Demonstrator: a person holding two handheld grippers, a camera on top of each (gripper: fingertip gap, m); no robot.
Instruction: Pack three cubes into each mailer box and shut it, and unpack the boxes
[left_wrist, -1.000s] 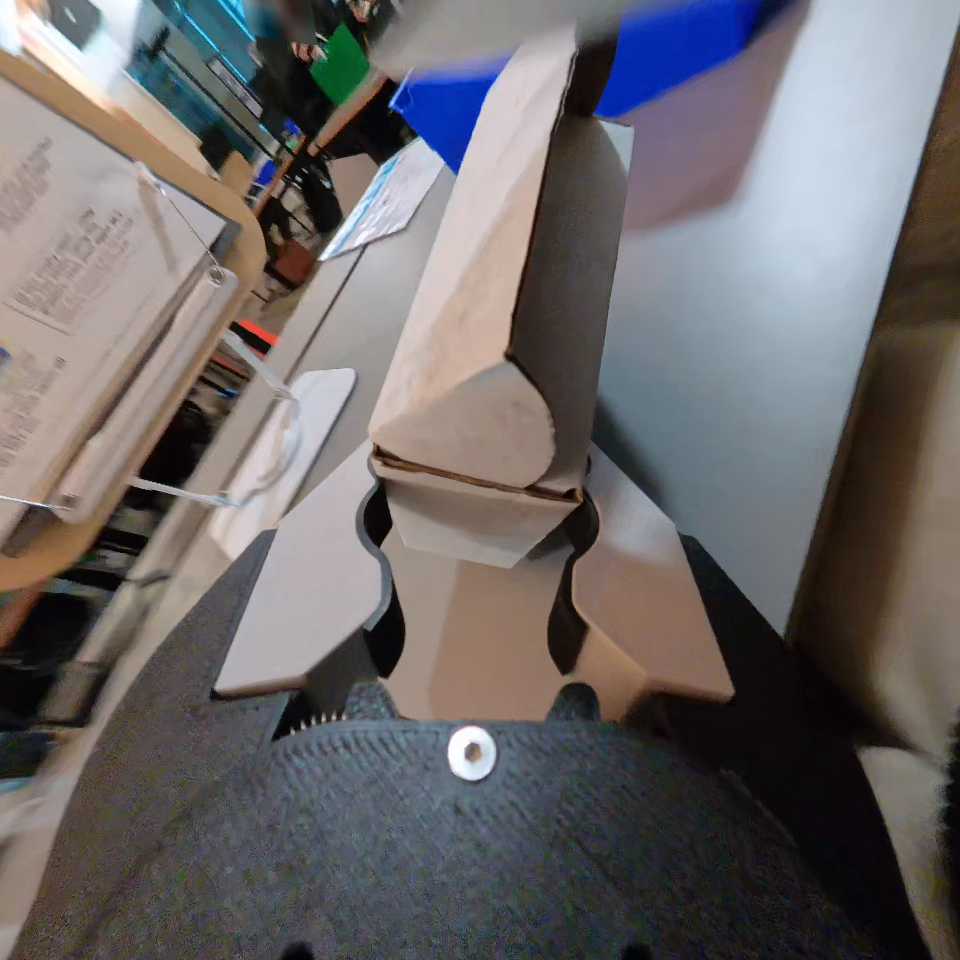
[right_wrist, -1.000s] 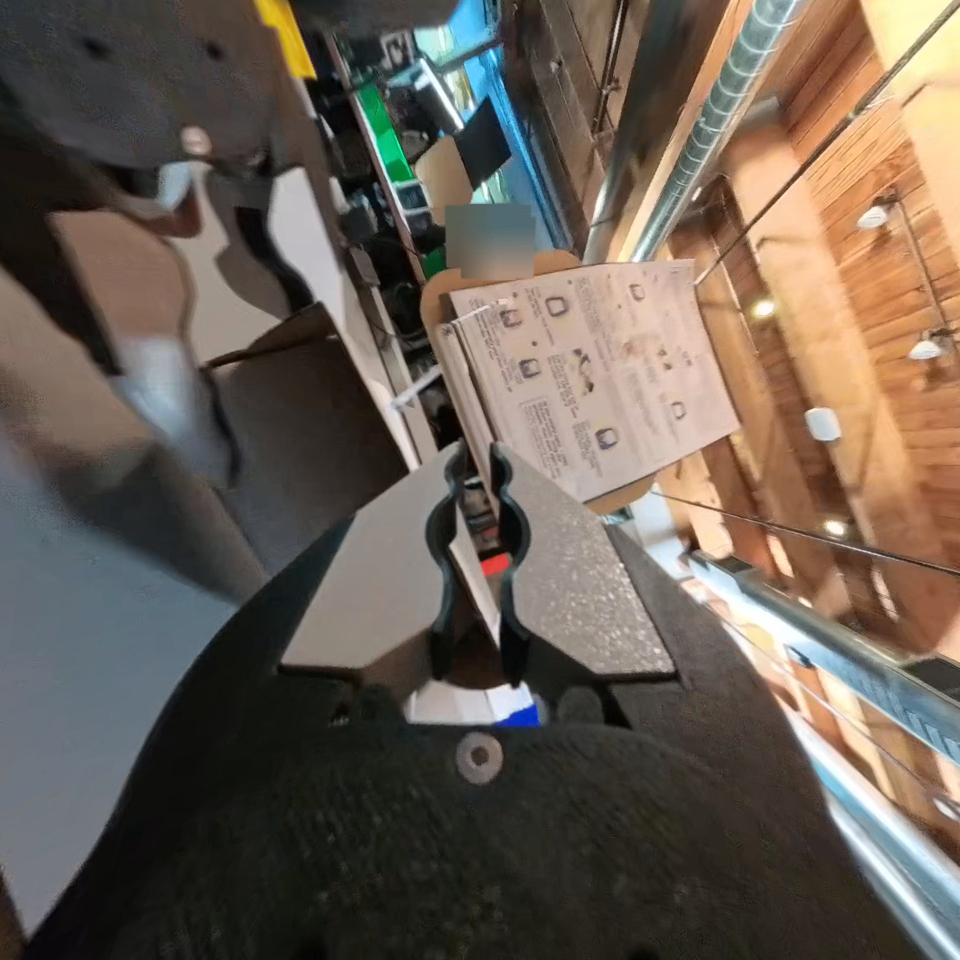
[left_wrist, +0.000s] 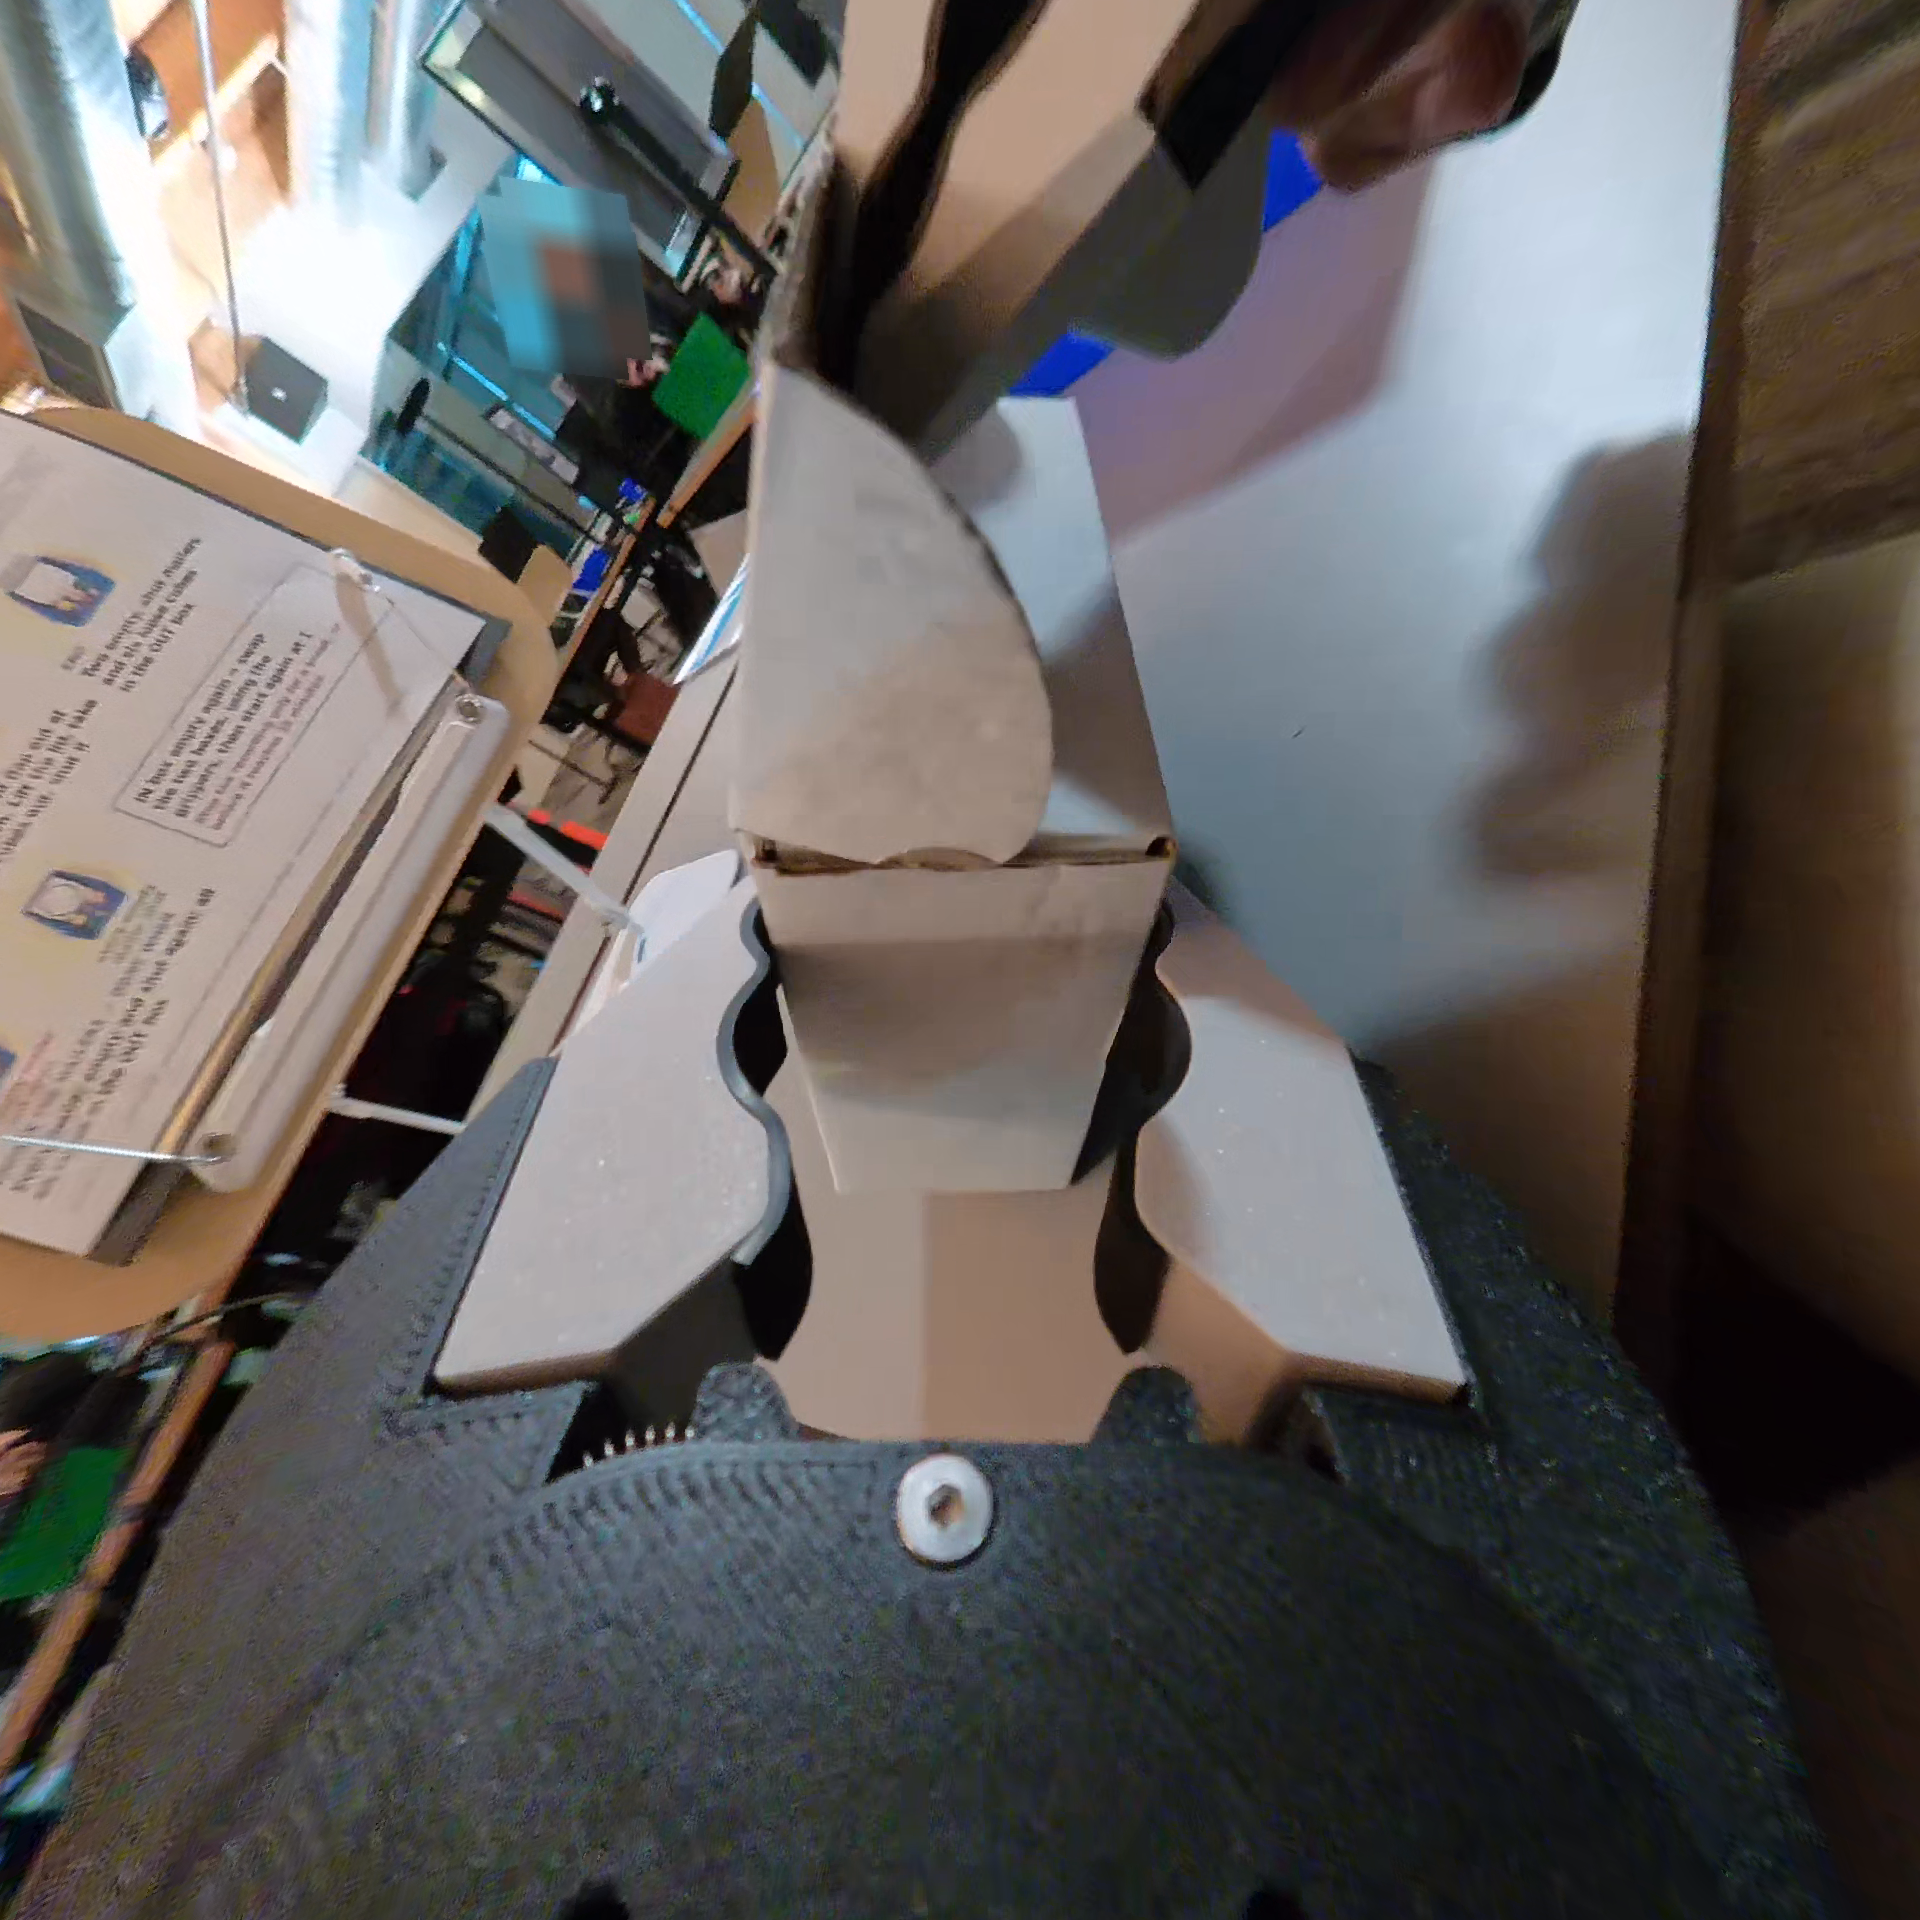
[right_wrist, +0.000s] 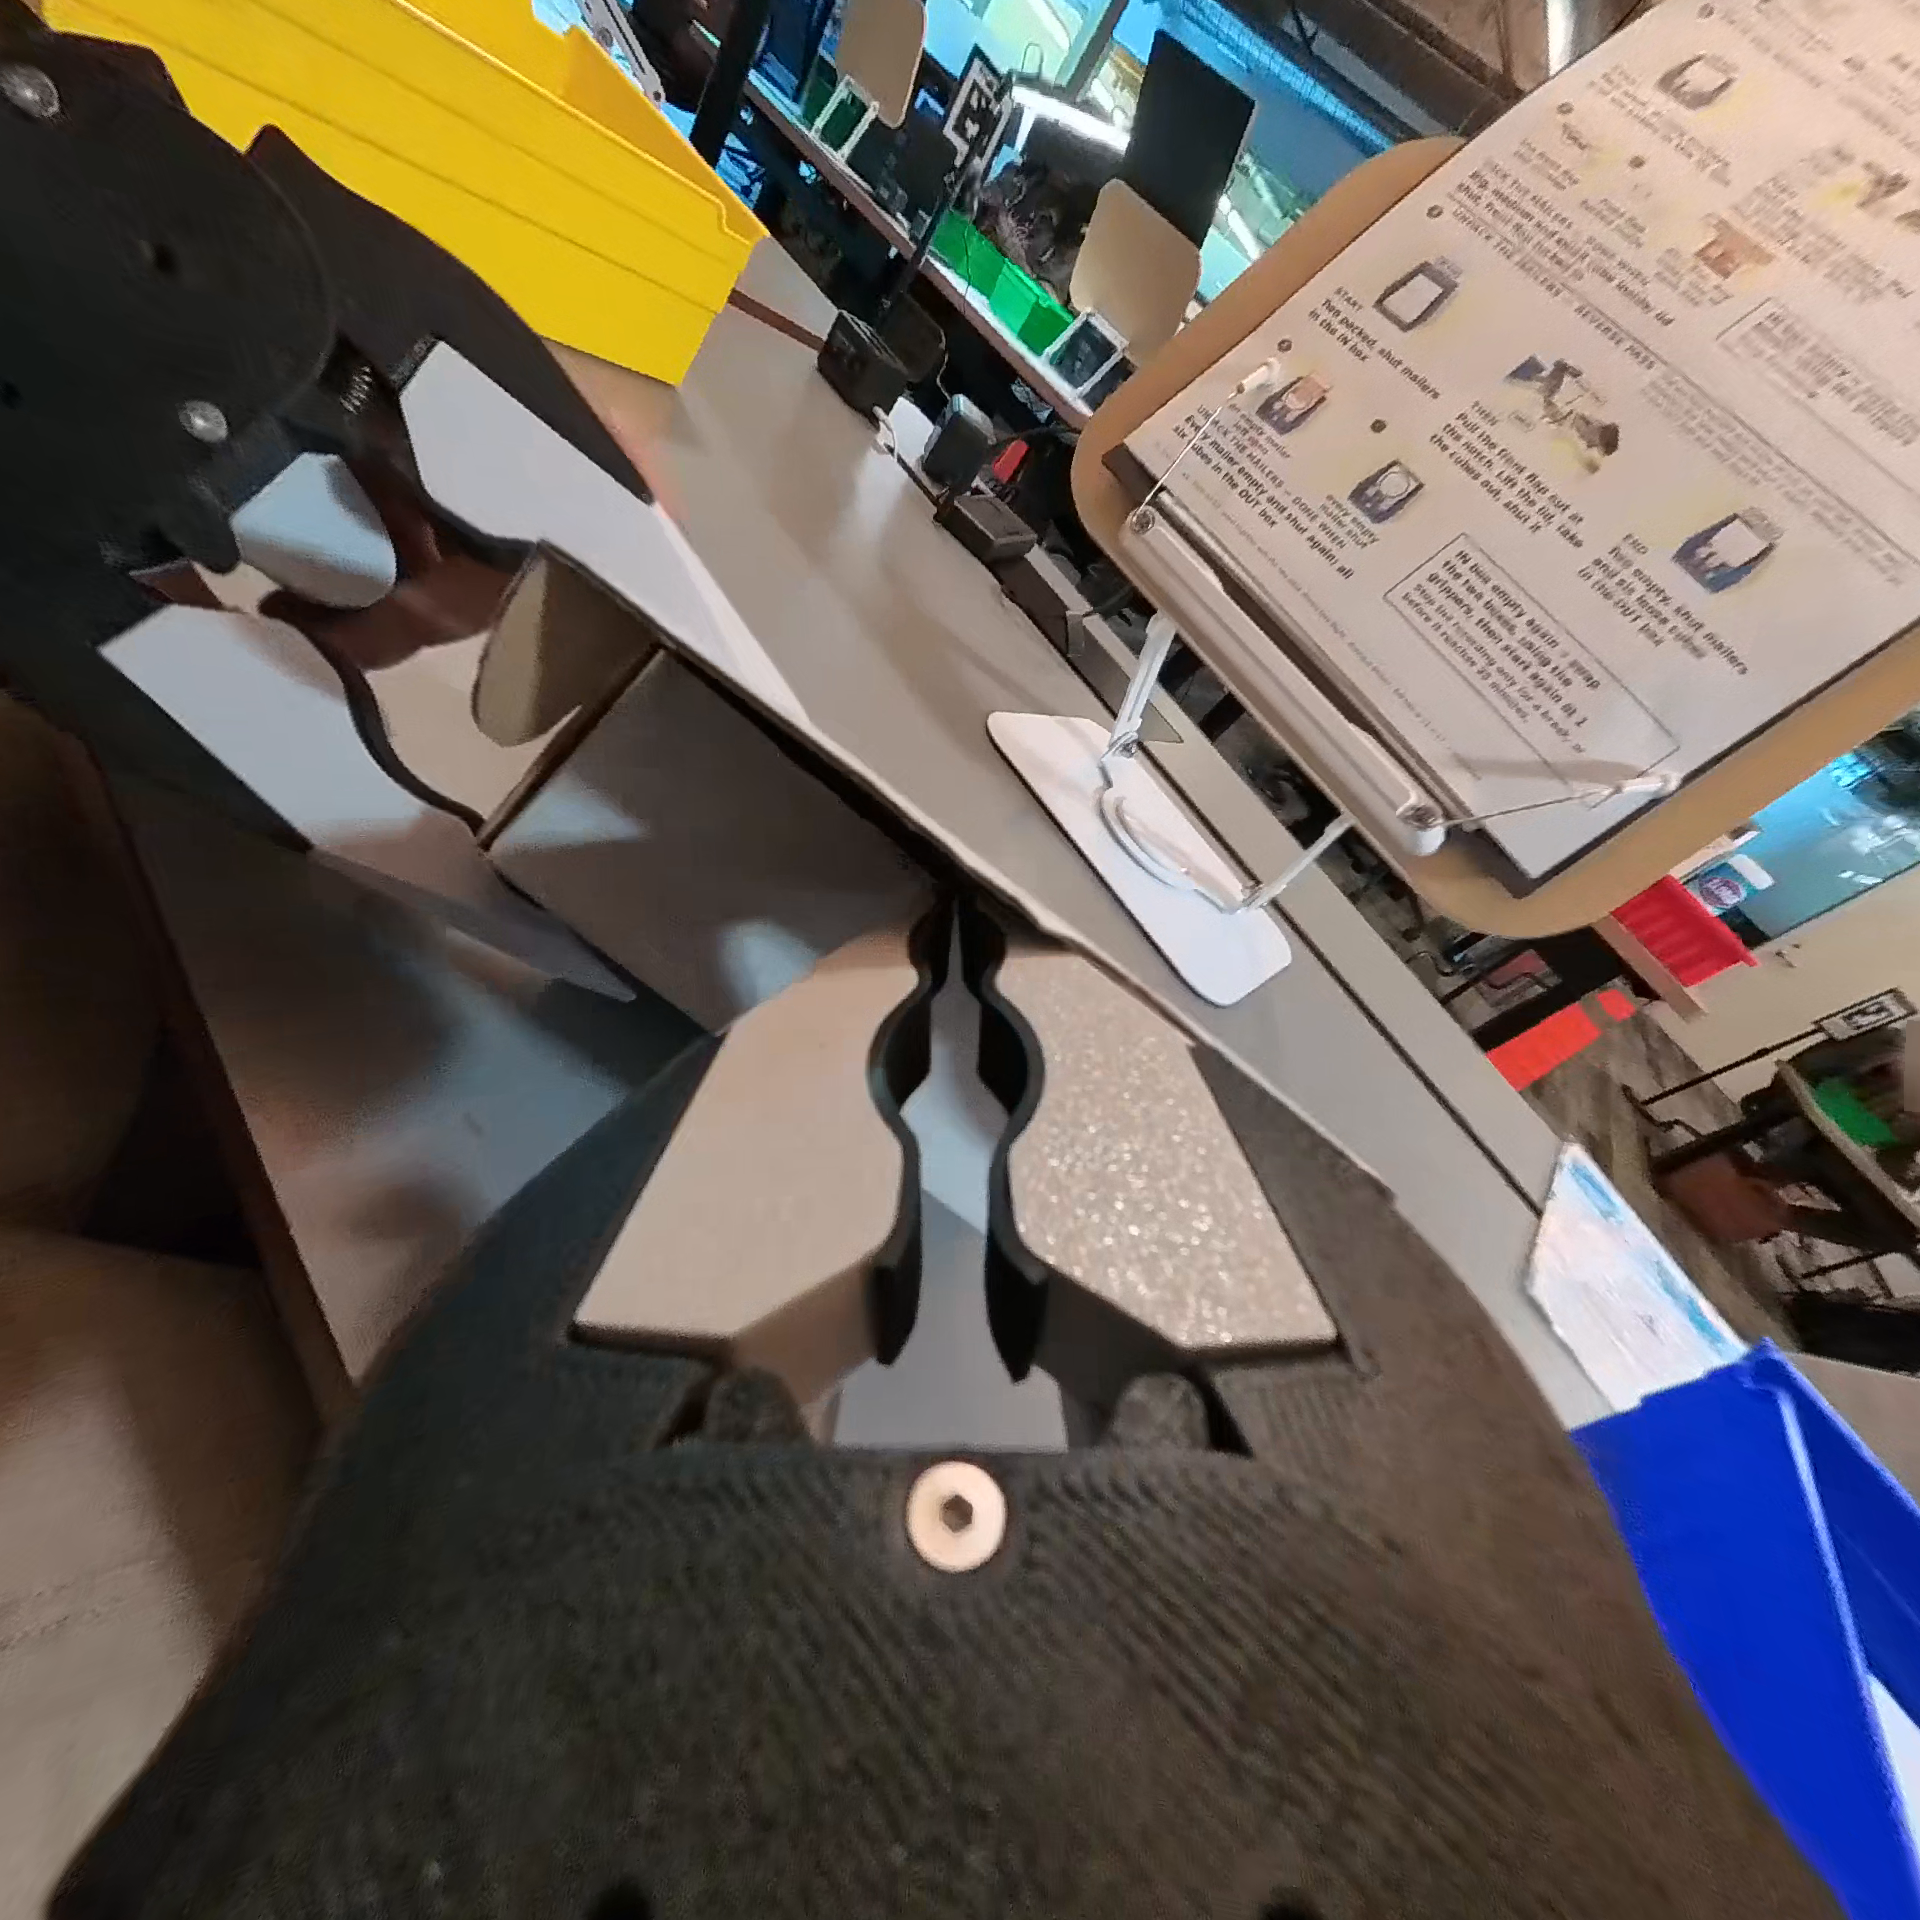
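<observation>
Both of our hand-held grippers grip one cardboard mailer box (left_wrist: 966, 997) above the grey surface (right_wrist: 914, 623) — left (left_wrist: 961, 977) clamping its end, right (right_wrist: 951, 925) pinching its lid edge.

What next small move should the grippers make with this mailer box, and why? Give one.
Probably swing the lid up with the right gripper while the left gripper holds the mailer box steady. The right gripper pinches the lid's thin front edge, the left clamps the box's end wall, and the rounded side flap already sits outside the box. Contents are hidden.
</observation>
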